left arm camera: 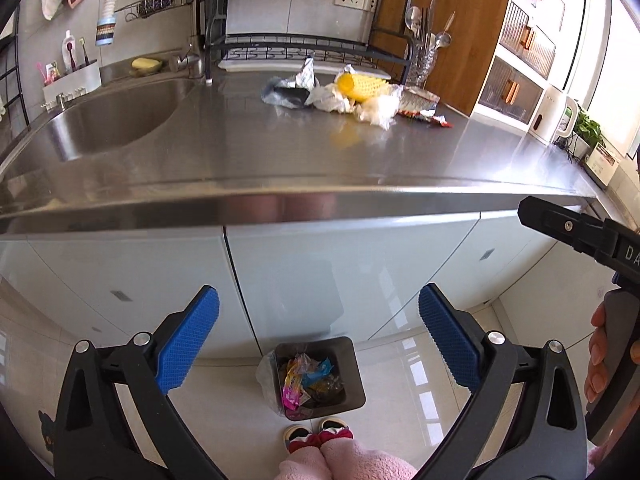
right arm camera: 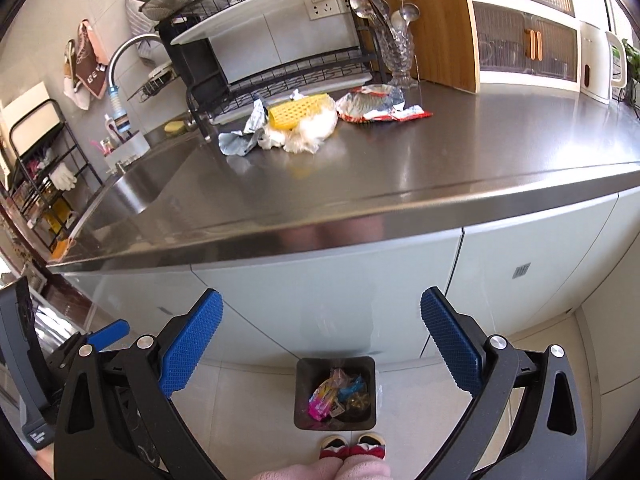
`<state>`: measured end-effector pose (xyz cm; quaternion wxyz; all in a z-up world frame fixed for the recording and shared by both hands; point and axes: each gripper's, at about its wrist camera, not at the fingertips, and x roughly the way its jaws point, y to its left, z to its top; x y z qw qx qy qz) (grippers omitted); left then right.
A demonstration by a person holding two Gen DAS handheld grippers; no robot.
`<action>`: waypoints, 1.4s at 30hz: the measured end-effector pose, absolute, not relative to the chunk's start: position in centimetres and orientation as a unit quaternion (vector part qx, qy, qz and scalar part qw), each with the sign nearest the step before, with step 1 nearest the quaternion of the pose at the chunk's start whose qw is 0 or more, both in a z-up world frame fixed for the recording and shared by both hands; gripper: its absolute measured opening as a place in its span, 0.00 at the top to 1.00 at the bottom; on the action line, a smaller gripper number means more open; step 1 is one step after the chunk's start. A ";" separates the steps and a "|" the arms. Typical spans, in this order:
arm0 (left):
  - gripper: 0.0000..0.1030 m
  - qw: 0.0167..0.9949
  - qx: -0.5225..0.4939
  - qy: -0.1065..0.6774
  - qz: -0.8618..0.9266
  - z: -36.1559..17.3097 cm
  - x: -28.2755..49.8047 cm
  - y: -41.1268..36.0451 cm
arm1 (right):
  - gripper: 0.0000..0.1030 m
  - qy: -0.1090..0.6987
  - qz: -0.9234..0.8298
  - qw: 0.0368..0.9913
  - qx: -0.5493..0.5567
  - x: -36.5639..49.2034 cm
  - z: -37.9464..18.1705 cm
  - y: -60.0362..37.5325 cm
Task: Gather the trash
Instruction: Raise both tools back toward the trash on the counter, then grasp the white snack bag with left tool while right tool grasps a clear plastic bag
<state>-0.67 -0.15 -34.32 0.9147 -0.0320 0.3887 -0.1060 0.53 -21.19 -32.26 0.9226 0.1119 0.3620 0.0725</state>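
The left gripper (left arm camera: 318, 314) hangs in front of the white cabinet doors (left arm camera: 280, 272) with its blue ribbed pads wide apart and nothing between them. The right gripper (right arm camera: 322, 316) is spread just as wide, also holding nothing.

Far beyond both pairs of jaws, on the brushed steel countertop (left arm camera: 240, 148), lies the heap of trash: a crumpled silver foil wrapper (left arm camera: 294, 88), a yellow foam fruit net (left arm camera: 360, 84), a wad of clear white plastic film (left arm camera: 374, 110) and a torn red-and-silver snack packet (left arm camera: 420, 108). The pieces touch one another, just in front of the black wire dish rack (left arm camera: 304, 46).

Below and between the jaws, on the pale tiled floor, stands a small dark square waste bin (left arm camera: 352, 368) already holding colourful wrappers, a pink one (left arm camera: 292, 386) among them. The person's red slippers (left arm camera: 318, 436) are just on the near side of it.

The left wrist view alone shows the whole round steel sink bowl (left arm camera: 108, 120) off to the left of the jaws, and the right tool's black body with the hand (left arm camera: 600, 360) on its grip at the right edge. The right wrist view alone shows a black wire shelf unit with white gloves (right arm camera: 64, 176) far left, and one blue pad of the left gripper at lower left.
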 end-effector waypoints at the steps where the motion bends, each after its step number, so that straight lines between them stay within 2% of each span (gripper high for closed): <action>1: 0.08 0.917 -0.033 0.384 -0.106 -33.5 -0.2 -0.1 | 0.03 0.360 0.072 0.923 0.111 0.9 -31.7 -21.2; 8: 0.08 0.927 -0.026 0.360 -0.097 -29.9 5.4 0.0 | 0.03 0.361 0.068 0.922 0.125 5.9 -29.2 -21.8; 18: 0.08 0.922 -0.023 0.379 -0.072 -30.5 14.7 0.8 | 0.04 0.374 0.056 0.911 0.161 14.3 -29.2 -22.6; 22: 0.08 0.921 -0.028 0.383 -0.064 -30.3 18.2 1.5 | 0.23 0.400 0.073 0.894 0.189 17.9 -30.5 -22.7; 26: 0.09 0.923 -0.028 0.378 -0.056 -30.0 21.3 2.0 | 0.31 0.413 0.067 0.886 0.199 20.6 -31.7 -22.4; 31: 0.15 0.913 -0.022 0.404 -0.057 -30.7 25.3 2.0 | 0.34 0.416 0.076 0.879 0.221 22.8 -32.4 -22.1; 34: 0.15 0.910 -0.023 0.410 -0.053 -31.2 27.3 1.9 | 0.36 0.424 0.077 0.878 0.207 23.9 -32.6 -21.4; 42: 0.08 0.894 -0.056 0.439 -0.070 -32.4 30.8 1.4 | 0.37 0.436 0.077 0.873 0.206 25.6 -33.3 -20.8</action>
